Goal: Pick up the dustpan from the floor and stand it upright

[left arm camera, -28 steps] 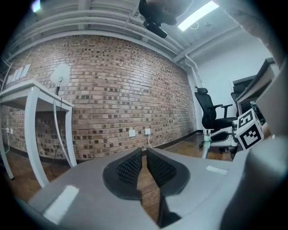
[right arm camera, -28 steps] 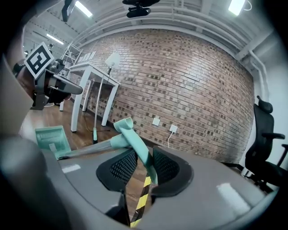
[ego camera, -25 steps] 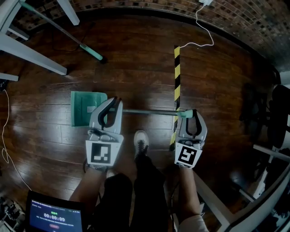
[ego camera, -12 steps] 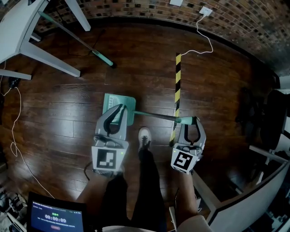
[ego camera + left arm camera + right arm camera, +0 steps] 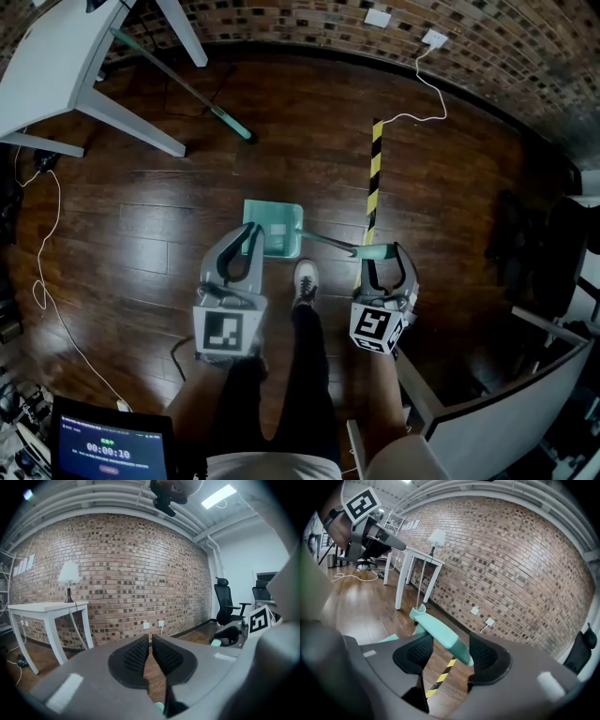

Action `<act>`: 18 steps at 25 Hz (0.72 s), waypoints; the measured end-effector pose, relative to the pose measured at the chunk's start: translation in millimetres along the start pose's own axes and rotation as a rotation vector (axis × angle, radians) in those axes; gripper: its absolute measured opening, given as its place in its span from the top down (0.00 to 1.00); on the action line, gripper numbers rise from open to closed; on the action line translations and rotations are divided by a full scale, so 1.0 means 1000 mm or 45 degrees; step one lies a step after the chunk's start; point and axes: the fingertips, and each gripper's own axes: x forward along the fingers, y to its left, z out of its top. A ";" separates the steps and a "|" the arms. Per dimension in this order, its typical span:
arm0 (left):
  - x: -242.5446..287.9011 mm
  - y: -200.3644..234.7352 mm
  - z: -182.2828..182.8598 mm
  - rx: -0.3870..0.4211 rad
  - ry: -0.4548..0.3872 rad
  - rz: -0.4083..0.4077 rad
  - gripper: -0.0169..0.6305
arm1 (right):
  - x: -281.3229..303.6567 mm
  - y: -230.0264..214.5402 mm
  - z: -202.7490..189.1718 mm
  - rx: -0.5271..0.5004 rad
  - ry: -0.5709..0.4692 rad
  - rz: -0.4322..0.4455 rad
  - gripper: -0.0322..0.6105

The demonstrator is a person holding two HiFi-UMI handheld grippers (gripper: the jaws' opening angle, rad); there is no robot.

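The teal dustpan (image 5: 273,228) hangs tilted off the wooden floor, just beyond my shoe. Its thin pole (image 5: 328,244) slants right to the teal grip (image 5: 373,251). My left gripper (image 5: 253,232) is over the pan's near edge with its pads nearly together (image 5: 150,648). A bit of teal (image 5: 159,708) shows low between its jaws, where it holds the pole by the pan. My right gripper (image 5: 382,255) has the grip (image 5: 443,637) between its pads. Its jaws are opening, and a gap shows on each side of the grip.
A white table (image 5: 56,66) stands far left, with a teal-tipped broom (image 5: 230,124) leaning beside it. A yellow-black tape strip (image 5: 374,178) runs along the floor ahead. Dark office chairs (image 5: 562,244) and a partition crowd the right. A white cable (image 5: 419,89) trails from the brick wall.
Both grippers have risen and the dustpan has come up with them, its pan tipping from flat to steep. The right jaws have spread away from the grip.
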 end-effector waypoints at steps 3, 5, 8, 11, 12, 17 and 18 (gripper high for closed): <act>-0.010 0.010 0.036 0.004 -0.024 0.031 0.95 | -0.007 0.016 0.014 -0.023 0.016 0.122 0.50; -0.013 0.014 0.054 0.015 -0.040 0.034 0.95 | -0.015 0.029 0.019 -0.030 0.039 0.206 0.50; -0.017 0.022 0.073 0.005 -0.072 0.051 0.95 | -0.021 0.041 0.025 -0.032 0.068 0.283 0.50; -0.022 0.030 0.082 0.017 -0.080 0.056 0.95 | -0.025 0.045 0.034 -0.047 0.082 0.327 0.49; -0.026 0.033 0.084 0.009 -0.081 0.060 0.95 | -0.027 0.045 0.038 -0.061 0.086 0.333 0.49; -0.042 0.046 0.093 -0.012 -0.097 0.083 0.95 | -0.029 0.037 0.064 -0.092 0.042 0.334 0.48; -0.043 0.047 0.095 -0.013 -0.099 0.086 0.95 | -0.028 0.032 0.068 -0.077 0.031 0.318 0.49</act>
